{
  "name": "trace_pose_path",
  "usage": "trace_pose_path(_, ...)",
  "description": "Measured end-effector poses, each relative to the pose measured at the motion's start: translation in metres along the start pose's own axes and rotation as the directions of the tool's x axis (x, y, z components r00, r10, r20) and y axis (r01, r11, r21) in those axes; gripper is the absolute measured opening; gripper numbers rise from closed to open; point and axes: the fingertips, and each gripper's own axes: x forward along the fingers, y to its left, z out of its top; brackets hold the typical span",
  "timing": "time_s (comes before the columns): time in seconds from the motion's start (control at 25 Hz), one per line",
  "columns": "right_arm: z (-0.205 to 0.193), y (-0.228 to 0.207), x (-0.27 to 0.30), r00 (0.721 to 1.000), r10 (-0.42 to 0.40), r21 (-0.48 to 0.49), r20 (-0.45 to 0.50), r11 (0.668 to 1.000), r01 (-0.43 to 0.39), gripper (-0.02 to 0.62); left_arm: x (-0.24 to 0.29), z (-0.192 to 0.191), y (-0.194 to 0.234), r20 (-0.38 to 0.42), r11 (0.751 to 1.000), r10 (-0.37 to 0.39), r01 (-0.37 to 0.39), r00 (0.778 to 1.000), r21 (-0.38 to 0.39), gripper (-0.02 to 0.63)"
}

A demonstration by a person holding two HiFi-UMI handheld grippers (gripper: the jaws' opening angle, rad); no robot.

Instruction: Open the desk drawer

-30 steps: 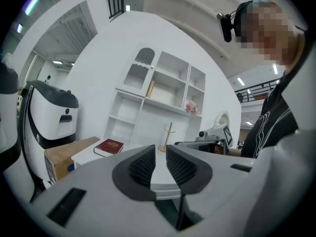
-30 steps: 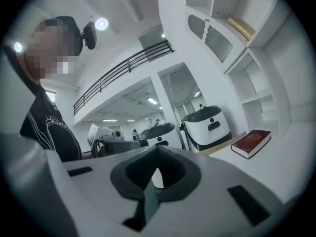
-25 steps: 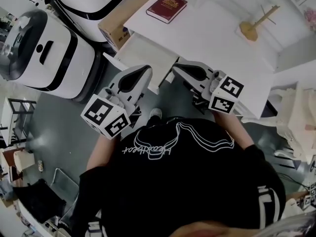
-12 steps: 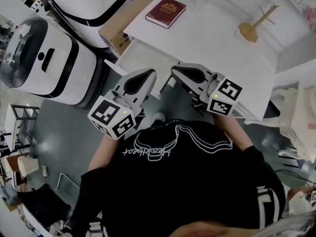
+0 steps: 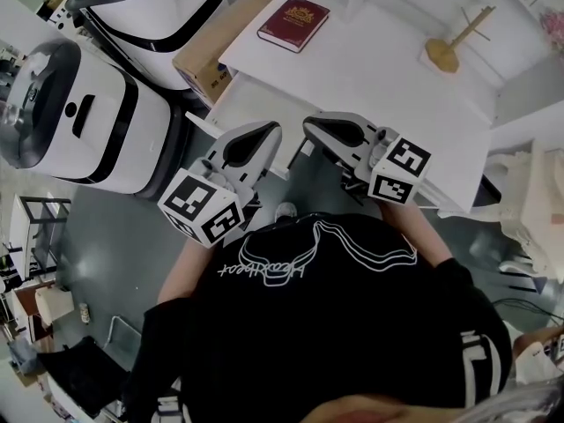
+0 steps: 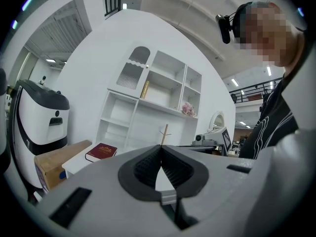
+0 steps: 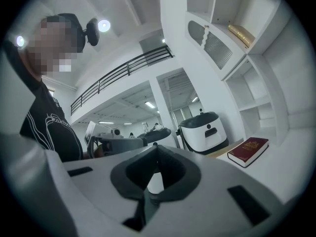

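Looking down in the head view, the person's black shirt (image 5: 335, 324) fills the lower half of the frame and covers both hands and the floor beneath. At centre, the left gripper (image 5: 270, 129) and the right gripper (image 5: 307, 125) point towards the white desk (image 5: 379, 69), their tips near each other. From this angle neither pair of jaws can be read. The drawer (image 5: 251, 104) shows left of centre as a plain white panel jutting from under the desk's near edge. Its near edge passes under the left gripper's tip; whether they touch cannot be told, and no handle can be made out. A red book (image 5: 293, 23) lies at the desk's upper left corner and a wooden stand (image 5: 449, 47) is upright at upper right. Two white machines (image 5: 84, 113) and a cardboard box (image 5: 211, 47) are cut off at the upper left.

In the left gripper view, that gripper's jaws are pressed together with nothing between them. Its grey body fills the lower frame and hides the desk's front and the drawer. White shelving (image 6: 158, 98) rises behind the book.

In the right gripper view, the jaws likewise meet at their tips, empty. The grey body again blocks the drawer, and only the book and a strip of desktop show at lower right.
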Motion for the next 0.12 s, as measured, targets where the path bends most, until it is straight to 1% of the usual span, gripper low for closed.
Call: trace_pose_path(0.12, 0.0021, -0.0035, 0.0004, 1.0, -0.005, -0.007, -0.003, 1.0, 0.005, 0.005, 0.0048, 0.0033, 0.0042, 0.002, 1.0, 0.001, -0.001, 1.0, 0.011, 0.005)
